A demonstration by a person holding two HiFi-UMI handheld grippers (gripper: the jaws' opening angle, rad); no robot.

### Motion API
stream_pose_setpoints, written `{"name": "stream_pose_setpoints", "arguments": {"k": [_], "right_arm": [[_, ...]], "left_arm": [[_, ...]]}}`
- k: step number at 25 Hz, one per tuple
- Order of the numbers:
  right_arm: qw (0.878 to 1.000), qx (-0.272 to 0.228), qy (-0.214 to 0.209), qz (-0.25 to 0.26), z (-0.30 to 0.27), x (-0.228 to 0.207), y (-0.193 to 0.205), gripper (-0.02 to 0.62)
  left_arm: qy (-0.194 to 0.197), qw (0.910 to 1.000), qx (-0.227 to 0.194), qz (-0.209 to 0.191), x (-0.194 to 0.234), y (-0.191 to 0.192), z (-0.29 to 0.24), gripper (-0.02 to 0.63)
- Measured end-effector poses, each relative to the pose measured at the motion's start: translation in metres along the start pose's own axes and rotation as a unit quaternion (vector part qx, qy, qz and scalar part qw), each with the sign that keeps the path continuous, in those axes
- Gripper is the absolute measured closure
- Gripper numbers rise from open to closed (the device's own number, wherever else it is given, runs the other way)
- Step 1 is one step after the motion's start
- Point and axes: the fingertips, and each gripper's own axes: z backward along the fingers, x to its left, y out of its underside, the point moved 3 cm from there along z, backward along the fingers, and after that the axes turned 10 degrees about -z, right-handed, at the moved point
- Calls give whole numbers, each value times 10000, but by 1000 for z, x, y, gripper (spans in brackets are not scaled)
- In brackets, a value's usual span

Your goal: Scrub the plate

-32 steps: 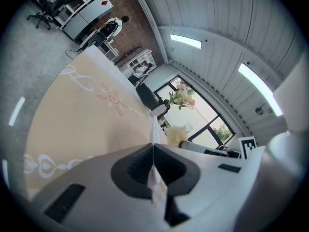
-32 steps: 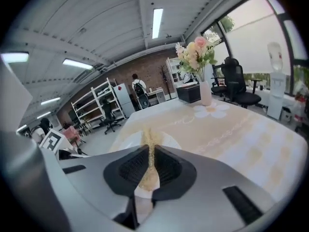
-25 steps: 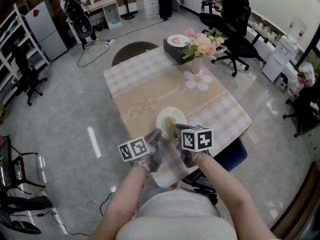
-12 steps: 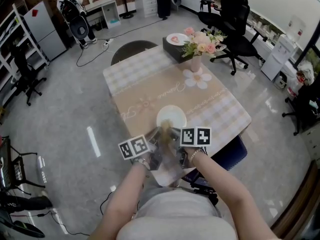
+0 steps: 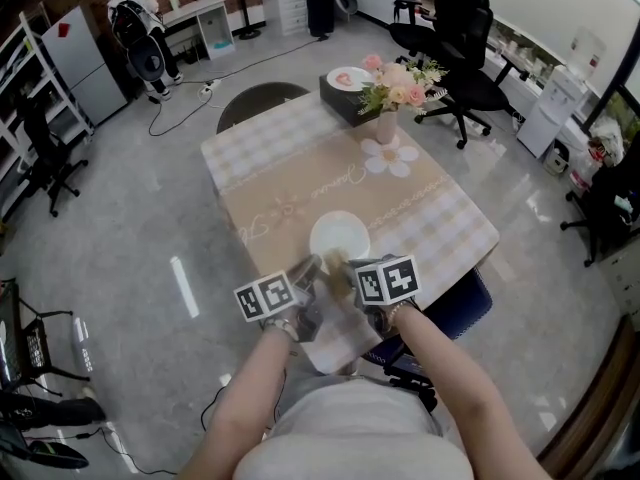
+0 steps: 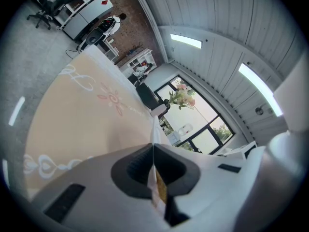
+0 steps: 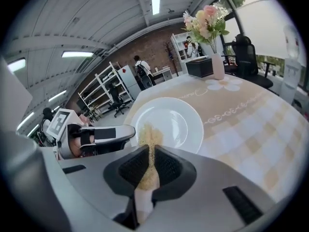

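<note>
Your left tool [image 5: 312, 268] was clamped on the near rim of the plate [image 5: 340, 234], which lay flat on the counter [image 5: 430, 213] close to its near edge. Your right tool [image 5: 338, 264] was closed on a yellow scouring pad [image 7: 150, 138], its tip reaching just over the plate's near rim.
</note>
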Motion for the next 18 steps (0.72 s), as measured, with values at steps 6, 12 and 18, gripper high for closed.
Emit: {"name": "stream_pose_setpoints", "arguments": {"k": [6, 12, 18], "right_arm": [[9984, 208, 324, 423, 3, -12, 1, 557], [9931, 383, 763, 810, 6, -26, 0, 557], [9852, 352, 1381, 955, 11, -48, -8, 555]], "left_arm": [[20, 10000, 3, -7, 0, 0, 0, 589], [23, 10000, 15, -4, 0, 0, 1, 589], [35, 10000, 7, -18, -1, 0, 0, 589]]}}
